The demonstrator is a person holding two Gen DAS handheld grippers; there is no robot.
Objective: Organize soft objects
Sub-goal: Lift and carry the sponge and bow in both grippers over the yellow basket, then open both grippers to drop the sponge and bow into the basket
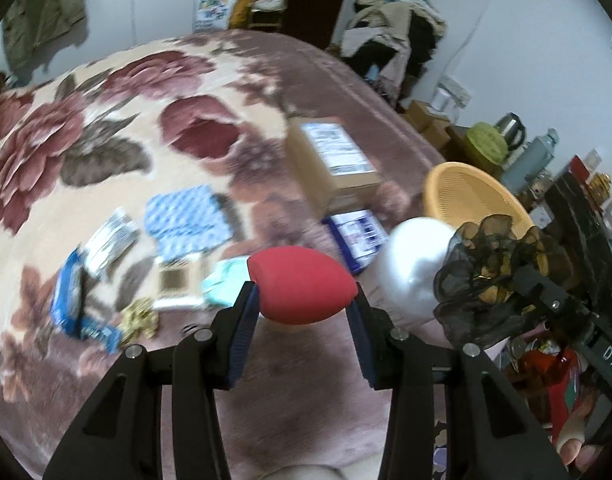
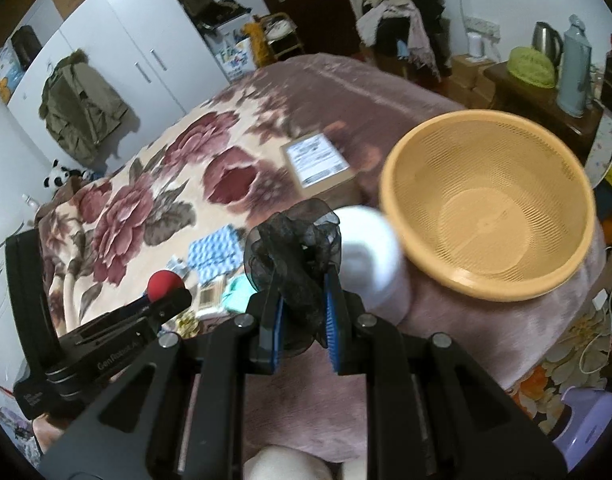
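both grippers hang over the near edge of the bed [image 1: 314, 392]; left gripper [image 1: 302, 308] has its jaws partway closed on a red egg-shaped sponge [image 1: 302, 286], pads pressing its two ends; right gripper [image 2: 302, 300] has its jaws nearly together, clamped on a crumpled black mesh cloth [image 2: 296, 256]; just beyond stands a white bottle [image 2: 372, 256], blurred; beside it, at the bed's right edge, sits an empty yellow basket [image 2: 390, 184]; towards the middle of the floral blanket lie small packets [image 1: 106, 240], a blue-white cloth [image 1: 186, 216] and a cardboard box [image 1: 330, 160]; farther off, a white wardrobe [image 2: 118, 40].
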